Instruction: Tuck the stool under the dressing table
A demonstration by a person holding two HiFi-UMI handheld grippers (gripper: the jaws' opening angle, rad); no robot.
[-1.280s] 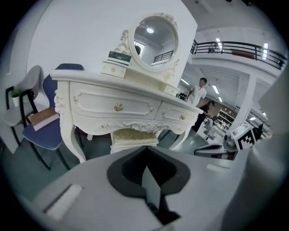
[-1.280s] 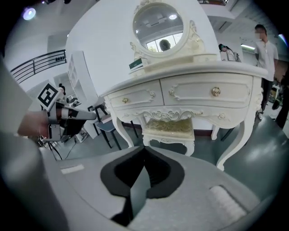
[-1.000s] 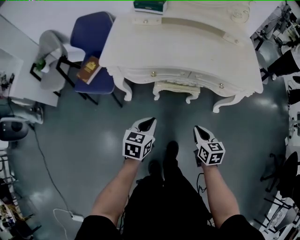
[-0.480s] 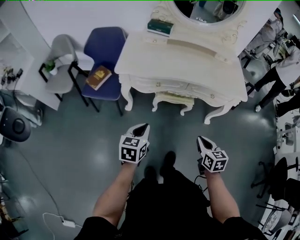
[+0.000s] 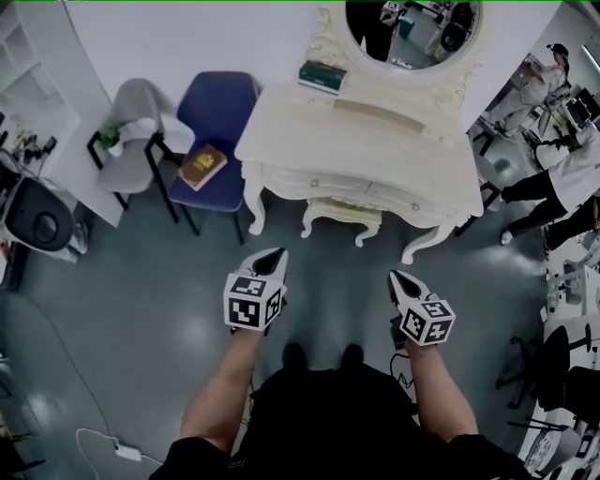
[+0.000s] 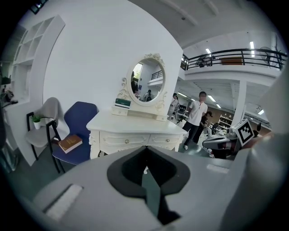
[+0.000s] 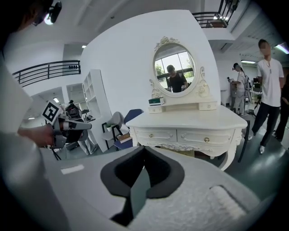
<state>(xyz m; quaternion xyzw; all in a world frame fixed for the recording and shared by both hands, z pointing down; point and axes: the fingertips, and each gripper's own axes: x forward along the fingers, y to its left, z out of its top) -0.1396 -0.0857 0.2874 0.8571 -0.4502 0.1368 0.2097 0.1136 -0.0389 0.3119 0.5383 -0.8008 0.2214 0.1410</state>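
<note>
**Stool sits under the dressing table; both grippers hang back, empty**

The grey floor fills most of the head view. The white dressing table stands at 12 o'clock from the person, with its oval mirror at the far edge. A blue chair is at 11 o'clock, with a grey chair beyond it at 10 o'clock.

The stool is beneath the table top, between the curved front legs. Only its carved front rail and two feet show past the drawer fronts.

The left gripper and right gripper are held well apart from the stool, both aimed toward 12 o'clock. In the left gripper view the fingers are pressed together with nothing between them. The right gripper's fingers are pressed together and empty too.

A brown book lies on the blue chair's seat, and a green box sits on the table top beside the mirror's base.

The tuck looks essentially done, so the step in hand is a check. The stool should sit centred between the legs, though how deep it sits cannot be told from here. If it needs more, press both closed tips low on the front rail, one toward each end. Push evenly and straight toward 12 o'clock, so the stool does not skew into a table leg.
</note>
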